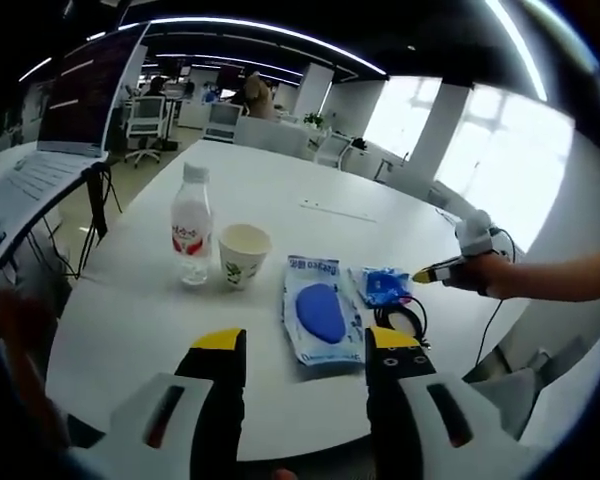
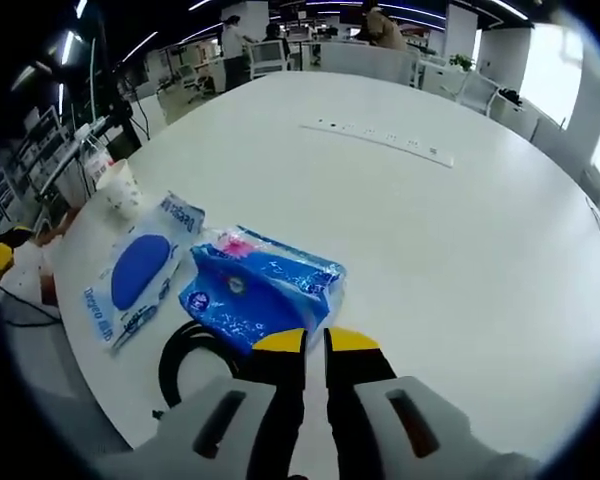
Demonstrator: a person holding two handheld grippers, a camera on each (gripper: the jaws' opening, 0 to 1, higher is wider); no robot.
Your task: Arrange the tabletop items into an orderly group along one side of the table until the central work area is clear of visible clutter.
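Left gripper: my left gripper (image 1: 305, 345) has its yellow-tipped jaws spread wide with nothing between them, hovering over the near edge of the white table (image 1: 280, 190).
Right gripper: my right gripper (image 2: 315, 345) has its jaws drawn narrow, almost together, their tips right at the near edge of the blue tissue pack (image 2: 260, 290); I cannot tell whether they pinch its wrapper. In the left gripper view it comes in from the right, at the table's right edge.
Water bottle: the bottle (image 1: 191, 228), clear with a red label and white cap, stands upright toward the table's left edge.
Paper cup: the cup (image 1: 244, 255) stands upright just beside the bottle, on its right.
Flat packet: a white packet with a blue oval (image 1: 320, 315) lies flat near the near edge, right of the cup and apart from it.
Tissue pack: crumpled blue wrapper with a pink patch, lying just beside the flat packet, on the side toward the right edge.
Black cable: a black loop (image 2: 185, 360) lies at the near edge, partly under the tissue pack and by the flat packet's corner.
Power strip: a long white strip (image 2: 375, 135) lies across the table's far middle, well apart from the rest.
Background: office chairs (image 1: 145, 120) and people stand beyond the far edge.
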